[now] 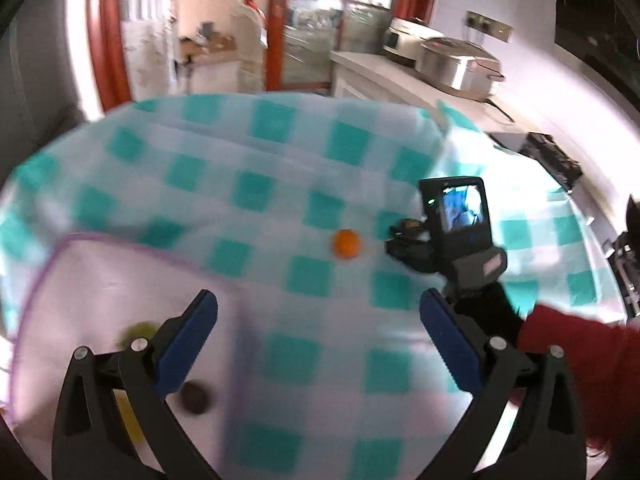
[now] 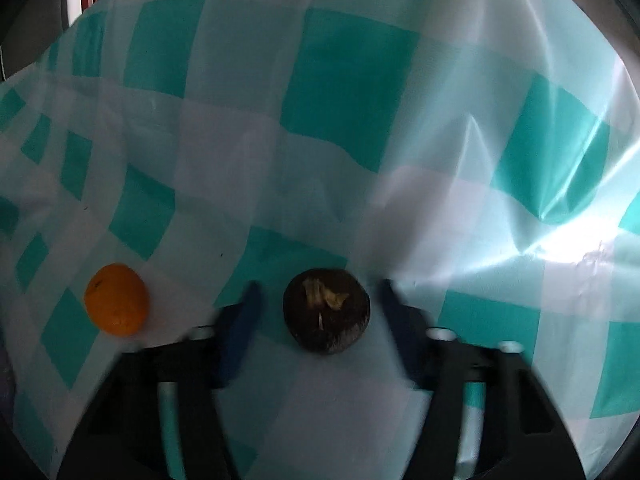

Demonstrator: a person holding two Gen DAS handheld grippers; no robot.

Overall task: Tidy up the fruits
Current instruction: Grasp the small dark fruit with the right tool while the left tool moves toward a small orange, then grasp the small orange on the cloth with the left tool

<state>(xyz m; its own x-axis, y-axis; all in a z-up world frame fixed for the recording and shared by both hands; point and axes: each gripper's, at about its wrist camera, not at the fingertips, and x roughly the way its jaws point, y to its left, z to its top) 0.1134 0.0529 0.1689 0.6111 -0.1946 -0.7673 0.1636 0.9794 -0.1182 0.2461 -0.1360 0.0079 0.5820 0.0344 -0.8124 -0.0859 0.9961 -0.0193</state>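
Observation:
My right gripper (image 2: 318,294) is open, low over the checked cloth, with a dark brown round fruit (image 2: 326,314) lying between its fingers, untouched. A small orange (image 2: 116,299) lies to its left; it also shows in the left wrist view (image 1: 346,243), next to the right gripper (image 1: 396,240). My left gripper (image 1: 318,314) is open and empty above the table. Below its left finger lies a pale mat with a purple edge (image 1: 72,300) holding a green fruit (image 1: 138,330), a dark fruit (image 1: 195,398) and a yellow fruit (image 1: 130,420), partly hidden.
The table carries a teal and white checked cloth (image 1: 260,152) with creases. Behind it stands a counter with a metal cooker (image 1: 456,62) and a doorway with red frames (image 1: 276,28). The person's red sleeve (image 1: 580,364) is at the right.

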